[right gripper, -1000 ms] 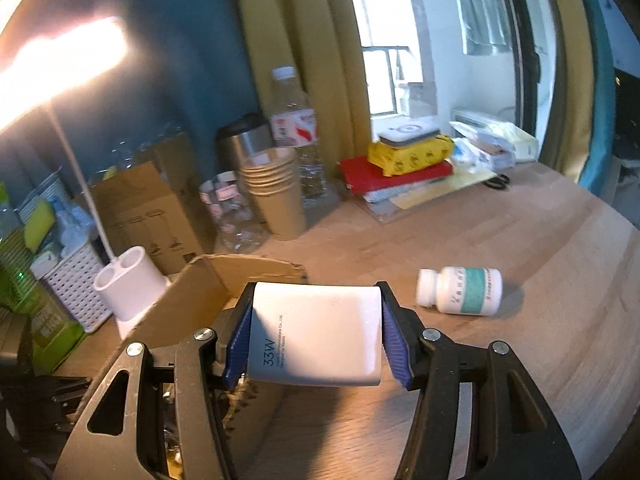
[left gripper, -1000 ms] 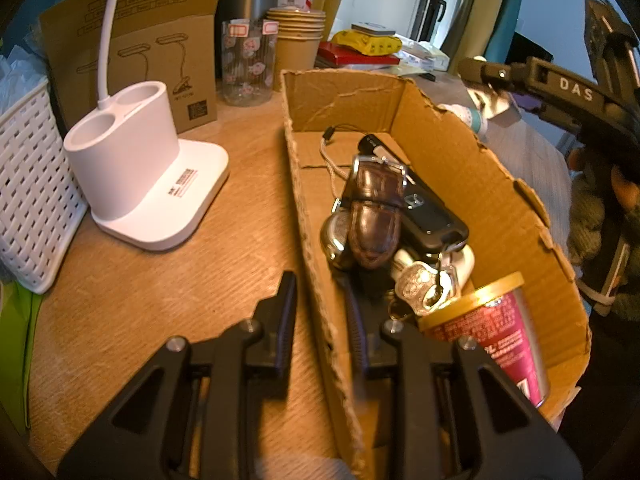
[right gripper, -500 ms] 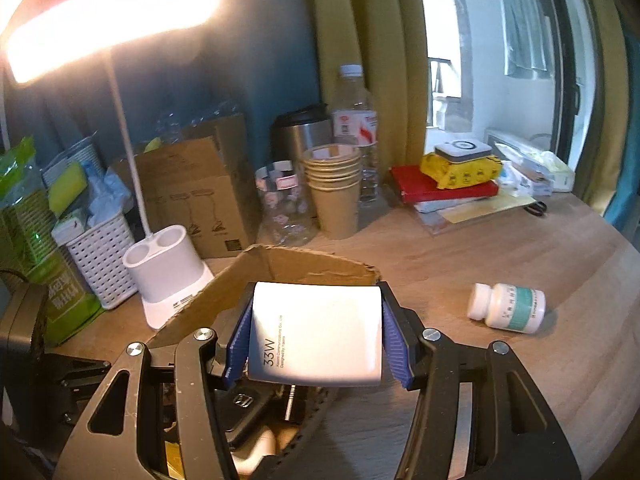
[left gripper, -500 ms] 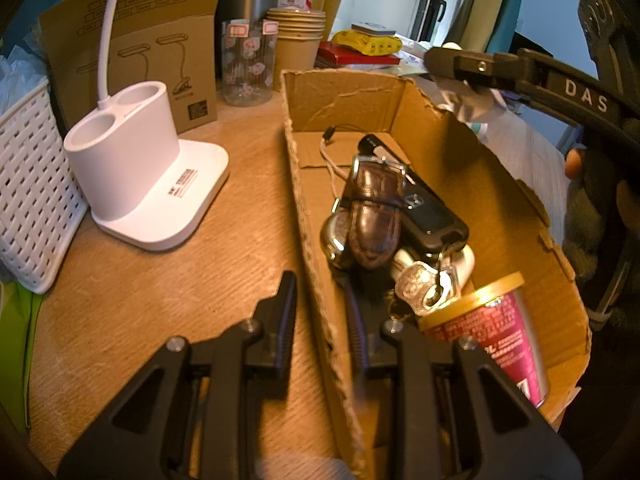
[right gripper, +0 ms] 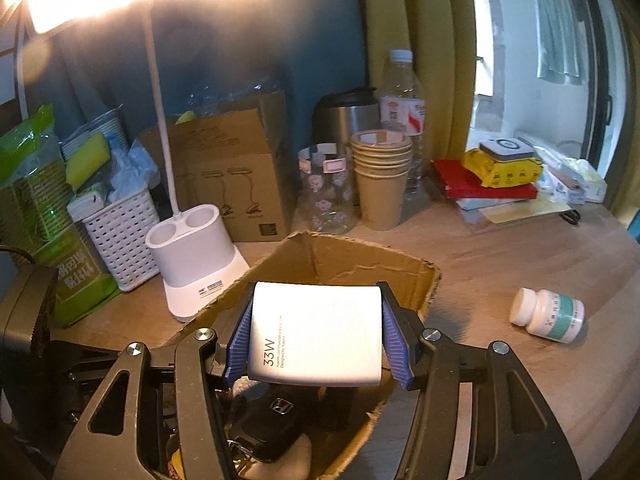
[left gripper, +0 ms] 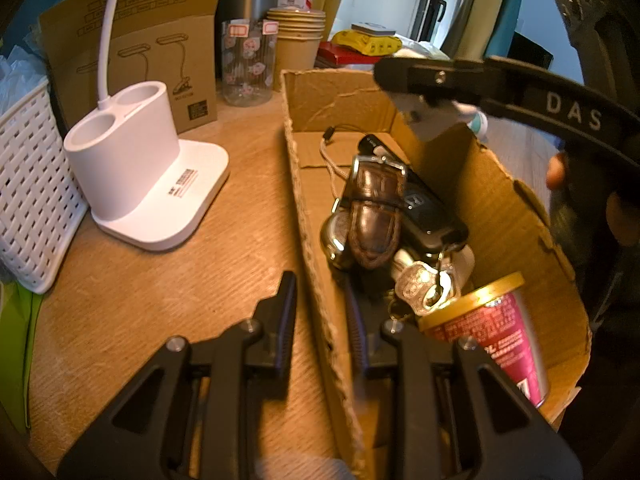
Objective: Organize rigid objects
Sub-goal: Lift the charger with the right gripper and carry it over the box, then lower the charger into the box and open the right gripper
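The white charger block, marked 33W, sat low in the right wrist frame, clamped between the blue pads of the right gripper above the cardboard box. The left gripper had pinched the box's near wall, steadying it. The step looked like delivery; next, lowering beside the car key and releasing.
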Motion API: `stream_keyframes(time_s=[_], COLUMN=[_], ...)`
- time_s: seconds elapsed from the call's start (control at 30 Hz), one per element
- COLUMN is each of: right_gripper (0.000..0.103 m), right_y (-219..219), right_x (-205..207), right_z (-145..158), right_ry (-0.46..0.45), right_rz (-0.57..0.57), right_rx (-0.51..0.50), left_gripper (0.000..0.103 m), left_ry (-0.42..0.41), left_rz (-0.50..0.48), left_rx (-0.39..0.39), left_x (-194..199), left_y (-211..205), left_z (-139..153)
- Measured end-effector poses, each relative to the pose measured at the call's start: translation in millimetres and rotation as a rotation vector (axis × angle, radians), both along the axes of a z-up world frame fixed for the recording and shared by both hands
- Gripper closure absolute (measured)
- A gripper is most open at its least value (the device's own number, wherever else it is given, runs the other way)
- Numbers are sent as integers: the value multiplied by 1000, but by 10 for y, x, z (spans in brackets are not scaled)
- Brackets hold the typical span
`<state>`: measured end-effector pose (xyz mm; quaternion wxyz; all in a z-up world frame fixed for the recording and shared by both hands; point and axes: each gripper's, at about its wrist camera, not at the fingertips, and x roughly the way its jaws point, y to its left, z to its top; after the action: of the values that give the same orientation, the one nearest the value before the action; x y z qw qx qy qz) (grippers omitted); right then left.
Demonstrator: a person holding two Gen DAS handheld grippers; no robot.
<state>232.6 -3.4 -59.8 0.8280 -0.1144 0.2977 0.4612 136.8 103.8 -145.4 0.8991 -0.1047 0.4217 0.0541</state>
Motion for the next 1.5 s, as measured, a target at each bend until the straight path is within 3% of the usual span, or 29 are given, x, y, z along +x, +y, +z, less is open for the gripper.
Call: stream_keyframes(time_s=[0.13,0.47,0.77,1.1,1.43,1.5], right_gripper=[44,44,44,44,43,36], right_y=[99,294,435,687,611,586], right_x=[10,143,233,241,173,140], right_z=[-22,-153,-182,-188,-179,-165], right_ry=[-1,113,136,55,47,27], right_rz=[36,120,193,217,211,199], right_rx=[-36,-125,-215,-352,-342,-336], left_gripper=[76,76,76,76,76,76], left_ry=[0,0,0,0,0,0], left_rz=[0,0,0,0,-1,-1], left_rx=[0,0,1,-2,1,1], left_x=[0,1,2,5,8,8], left_y=[0,1,3,-7,-32,-33], left_z=[0,-1,-1,-6,-8,-9])
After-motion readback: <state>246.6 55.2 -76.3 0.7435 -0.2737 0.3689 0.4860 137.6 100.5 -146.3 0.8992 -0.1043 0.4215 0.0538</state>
